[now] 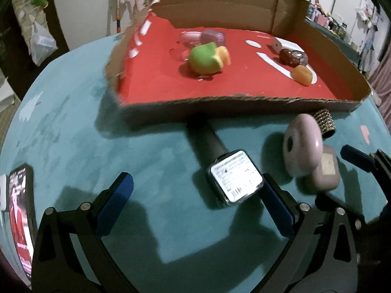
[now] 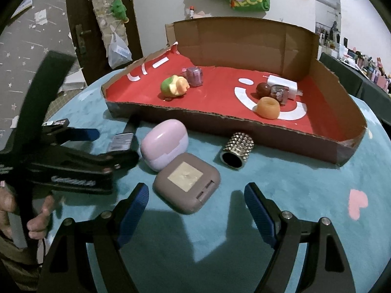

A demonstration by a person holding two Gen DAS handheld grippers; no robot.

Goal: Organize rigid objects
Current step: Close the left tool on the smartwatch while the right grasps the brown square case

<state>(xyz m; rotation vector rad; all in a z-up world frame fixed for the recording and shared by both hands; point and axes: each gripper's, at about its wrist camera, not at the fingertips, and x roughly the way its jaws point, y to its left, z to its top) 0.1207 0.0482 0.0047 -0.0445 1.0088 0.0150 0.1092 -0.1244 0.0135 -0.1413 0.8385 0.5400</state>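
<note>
A cardboard tray with a red floor [image 1: 156, 83] [image 2: 325, 127] stands on the teal table and holds a green-and-yellow toy [image 1: 204, 58] [image 2: 174, 86], an orange ring [image 2: 268, 107] and other small items. In front of it lie a smartwatch [image 1: 235, 175] [image 2: 121, 141], a lilac earbud case [image 1: 301, 144] [image 2: 165, 144], a taupe square case [image 2: 187, 182] [image 1: 325, 173] and a studded gold cylinder [image 2: 238, 150] [image 1: 323, 122]. My left gripper [image 1: 198, 200] is open, its right finger beside the watch. My right gripper [image 2: 196, 211] is open, just short of the taupe case.
A phone with a lit screen [image 1: 20, 222] lies at the table's left edge. A pink heart mark [image 2: 357, 204] is on the table at the right. The tray's back wall [image 2: 244, 44] stands tall; its front wall is low.
</note>
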